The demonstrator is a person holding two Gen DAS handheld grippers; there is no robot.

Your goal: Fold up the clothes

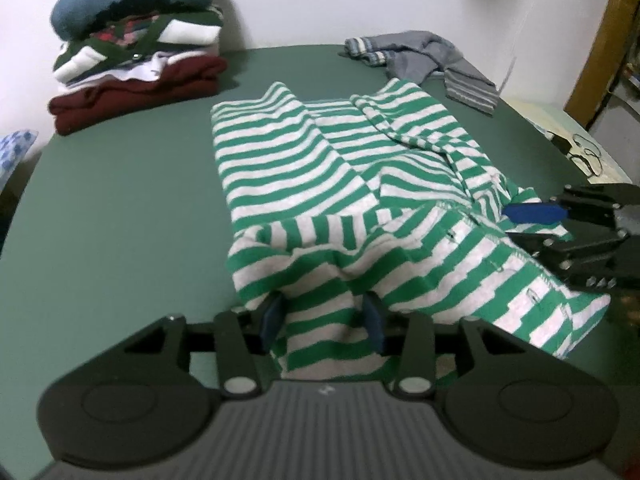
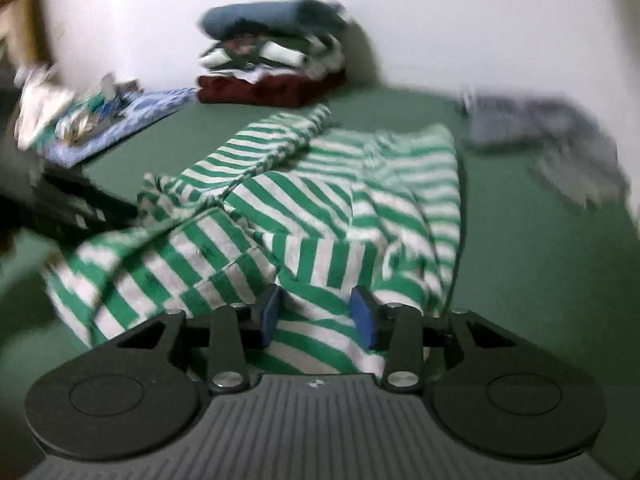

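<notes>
The left gripper (image 1: 325, 317) reaches forward low over the surface, its two blue-padded fingers (image 1: 272, 317) set apart with striped cloth bunched between them, though the pads seem to pinch only a fold of it. The right gripper (image 2: 318, 312) holds a like pose, fingers (image 2: 363, 316) spread around a gathered edge of cloth. In the left wrist view the right gripper (image 1: 532, 222) comes in from the right, level, one blue pad on top.
</notes>
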